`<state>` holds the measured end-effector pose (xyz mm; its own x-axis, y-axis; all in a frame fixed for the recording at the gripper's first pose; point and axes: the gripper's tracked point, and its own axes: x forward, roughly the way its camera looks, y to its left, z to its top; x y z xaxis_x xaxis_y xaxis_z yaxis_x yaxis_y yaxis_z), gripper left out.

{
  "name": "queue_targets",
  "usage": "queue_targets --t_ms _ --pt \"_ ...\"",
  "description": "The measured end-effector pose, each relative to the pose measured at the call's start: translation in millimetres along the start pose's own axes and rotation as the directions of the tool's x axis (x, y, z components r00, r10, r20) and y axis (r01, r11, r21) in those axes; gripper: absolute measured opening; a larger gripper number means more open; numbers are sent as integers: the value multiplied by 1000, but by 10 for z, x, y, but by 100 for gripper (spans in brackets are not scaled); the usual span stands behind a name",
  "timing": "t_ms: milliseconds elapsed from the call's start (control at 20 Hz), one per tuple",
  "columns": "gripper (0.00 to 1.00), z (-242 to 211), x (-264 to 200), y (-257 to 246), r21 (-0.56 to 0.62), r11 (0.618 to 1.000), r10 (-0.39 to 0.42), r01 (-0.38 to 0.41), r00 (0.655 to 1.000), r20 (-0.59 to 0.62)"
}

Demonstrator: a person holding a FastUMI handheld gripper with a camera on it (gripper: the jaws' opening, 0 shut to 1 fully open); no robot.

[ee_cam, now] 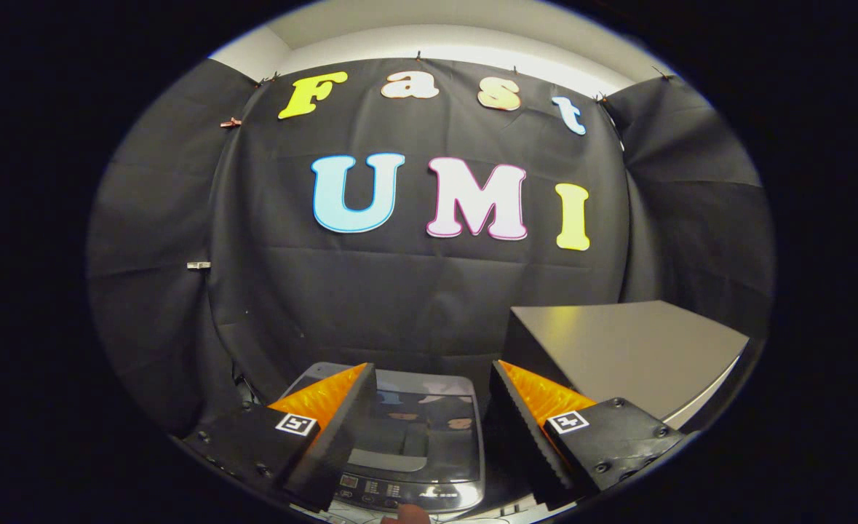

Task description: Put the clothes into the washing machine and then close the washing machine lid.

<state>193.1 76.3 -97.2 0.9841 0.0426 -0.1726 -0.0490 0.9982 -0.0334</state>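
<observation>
Largest first: grey table (640, 349) at right, its far edge cut off, just beside the washing machine (414, 466). I see the machine low centre, below and between my fingers; lid (421, 415) down, glossy, control panel nearest me, long axis running away toward the wall. Clothes: can't make out. Gripper (429, 429) level, released, fingers spread, holding nothing.

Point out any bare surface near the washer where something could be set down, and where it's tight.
Free: the grey table top, beside the washing machine, with the black cloth wall behind it, looks bare. The washing machine's closed glass lid is bare too, just ahead of the open gripper. Tight: the dark gap between washer and table, and the control panel edge, where a fingertip shows.
</observation>
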Motion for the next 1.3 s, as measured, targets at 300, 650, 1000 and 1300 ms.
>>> queue_targets --t_ms 300,650,1000,1300 --pt "99 370 -290 -538 -11 999 -52 53 997 50" --pt "99 526 -468 -1226 6 989 -146 146 987 69" --pt "99 602 -624 -1497 30 992 -124 122 989 81" --pt "99 575 -799 -1730 37 986 -164 161 983 87"
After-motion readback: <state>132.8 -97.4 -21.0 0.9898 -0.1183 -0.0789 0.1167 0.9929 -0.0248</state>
